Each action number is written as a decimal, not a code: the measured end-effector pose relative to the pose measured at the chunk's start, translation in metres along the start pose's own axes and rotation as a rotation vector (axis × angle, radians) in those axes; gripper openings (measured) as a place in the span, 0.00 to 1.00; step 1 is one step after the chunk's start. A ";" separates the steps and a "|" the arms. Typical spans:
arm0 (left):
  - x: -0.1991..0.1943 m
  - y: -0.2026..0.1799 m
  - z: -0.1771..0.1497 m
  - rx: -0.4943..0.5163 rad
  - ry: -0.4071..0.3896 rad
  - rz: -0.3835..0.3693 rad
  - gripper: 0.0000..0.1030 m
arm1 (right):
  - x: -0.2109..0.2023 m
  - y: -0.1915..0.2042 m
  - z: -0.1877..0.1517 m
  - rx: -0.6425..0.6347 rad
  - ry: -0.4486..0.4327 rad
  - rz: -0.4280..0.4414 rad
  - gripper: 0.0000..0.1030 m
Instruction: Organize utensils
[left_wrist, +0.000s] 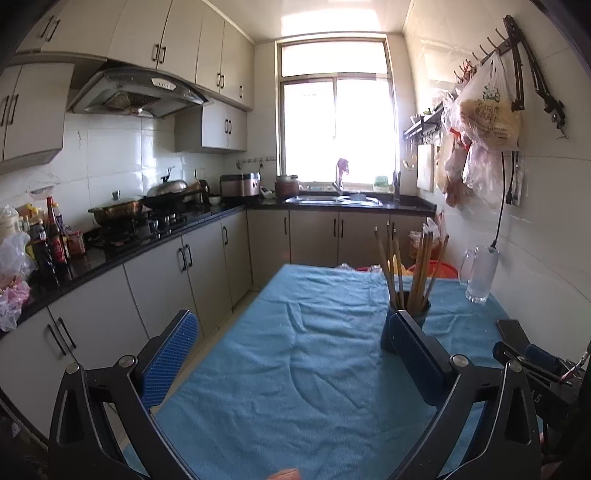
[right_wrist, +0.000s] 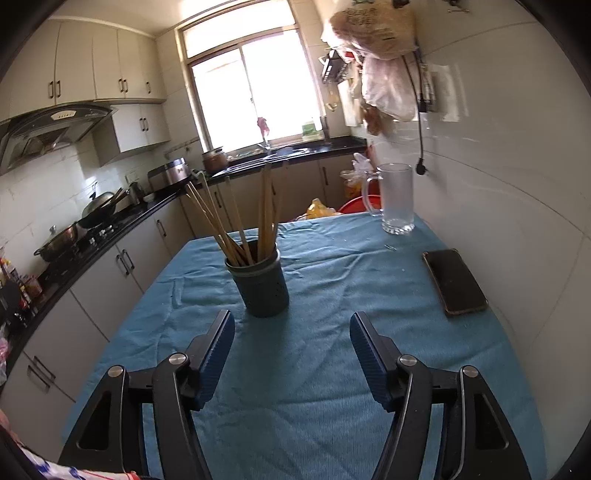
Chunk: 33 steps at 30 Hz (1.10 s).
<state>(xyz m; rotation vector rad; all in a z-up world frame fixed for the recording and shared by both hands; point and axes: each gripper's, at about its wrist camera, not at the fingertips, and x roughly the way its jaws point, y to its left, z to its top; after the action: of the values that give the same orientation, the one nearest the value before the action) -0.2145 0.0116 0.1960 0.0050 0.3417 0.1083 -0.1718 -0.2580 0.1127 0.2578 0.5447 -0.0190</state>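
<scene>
1. Looking through the left wrist view, the chopsticks (left_wrist: 406, 266) already stand bunched in the dark holder (left_wrist: 408, 321) on the blue cloth of the desk (left_wrist: 295, 350). No loose utensil shows on the cloth, so I judge the sorting done or nearly so.
2. The left hand-held gripper (left_wrist: 291, 343) hangs wide open over the cloth with nothing between its jaws. Its right finger sits just in front of the holder and hides part of the holder's base; I cannot tell whether they touch.
3. A glass mug (left_wrist: 480, 275) stands near the wall at the far right of the desk and looks empty. Part of the right hand-held gripper (left_wrist: 532, 363) shows at the right edge.
4. Turning to the right wrist view, the holder (right_wrist: 262, 284) stands upright near the middle of the desk (right_wrist: 314, 387), and the chopsticks (right_wrist: 236, 221) fan out of it, some leaning left, some nearly upright.
5. The right hand-held gripper (right_wrist: 291, 341) is spread wide and empty, just short of the holder and apart from it.
6. The mug (right_wrist: 395, 199) holds nothing I can see, and a phone (right_wrist: 456, 280) lies flat to the right, well apart from the holder.
7. What is left, as I judge it, is at most straightening the bundle.
</scene>
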 end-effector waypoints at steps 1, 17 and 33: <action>0.001 0.000 -0.003 0.003 0.012 -0.005 1.00 | 0.000 0.001 -0.002 -0.002 0.005 0.000 0.68; 0.032 -0.001 -0.036 0.011 0.174 0.009 1.00 | 0.003 0.024 -0.016 -0.102 0.011 -0.054 0.73; 0.067 0.006 -0.057 -0.011 0.294 -0.004 1.00 | 0.033 0.035 -0.032 -0.154 0.081 -0.084 0.73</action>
<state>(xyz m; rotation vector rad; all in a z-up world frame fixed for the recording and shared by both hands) -0.1719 0.0235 0.1197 -0.0227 0.6345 0.1067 -0.1569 -0.2151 0.0776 0.0856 0.6338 -0.0483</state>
